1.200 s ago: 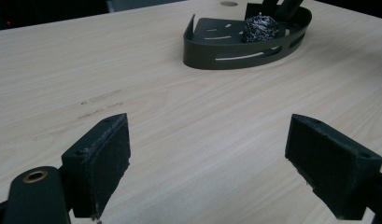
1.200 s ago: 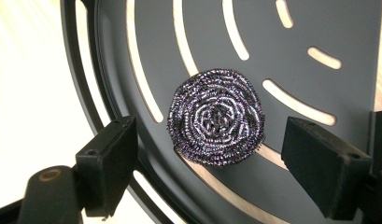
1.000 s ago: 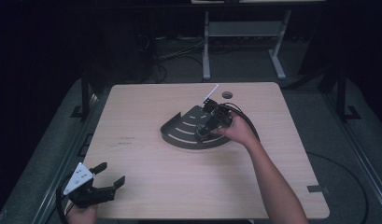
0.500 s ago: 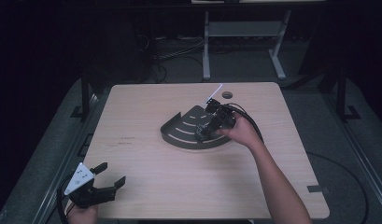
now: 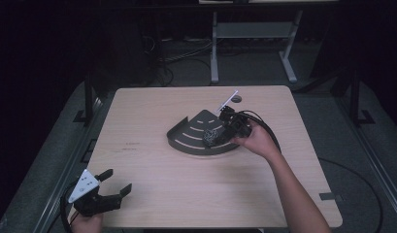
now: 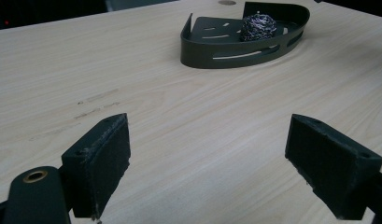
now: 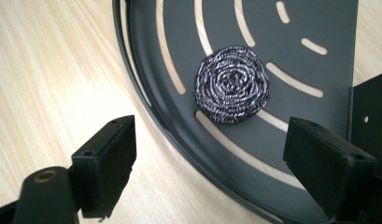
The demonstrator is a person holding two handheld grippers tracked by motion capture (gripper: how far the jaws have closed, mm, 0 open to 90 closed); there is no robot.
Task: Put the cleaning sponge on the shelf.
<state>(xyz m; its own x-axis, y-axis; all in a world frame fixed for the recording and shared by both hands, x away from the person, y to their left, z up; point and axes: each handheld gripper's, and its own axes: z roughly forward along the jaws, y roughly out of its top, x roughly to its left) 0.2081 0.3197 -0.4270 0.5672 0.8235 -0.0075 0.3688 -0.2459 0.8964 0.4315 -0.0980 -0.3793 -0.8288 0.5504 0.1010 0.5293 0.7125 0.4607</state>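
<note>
Steel wool scourer (image 7: 231, 85) sits loose on the floor of the dark slotted corner tray (image 5: 186, 141), which stands mid-bench, slightly right of centre on the bench (image 5: 152, 107). Judging by the layout, the placing looks done: the scourer is inside the tray, on its right-hand part in the high view, close to the curved front wall, and nothing grips it. What seems left is pulling the right hand clear and parking it. Right gripper (image 7: 209, 154) hangs just above the tray's curved rim, pointing down; its jaws have just been opening and now stand wide, released, with nothing between the pads (image 7: 109, 161). In the right gripper view the scourer lies just beyond the jaw tips, roughly centred between them and a bit toward the right jaw, apart from both. In the high view the scourer (image 5: 211, 136) sits just left of the gripper body, near it but not touching. Left gripper (image 5: 116, 183) rests at the near left corner of the bench, jaws spread, empty, well apart from the tray. Its own view shows the tray (image 6: 235, 51) far off with the scourer (image 6: 257, 26) inside.
</note>
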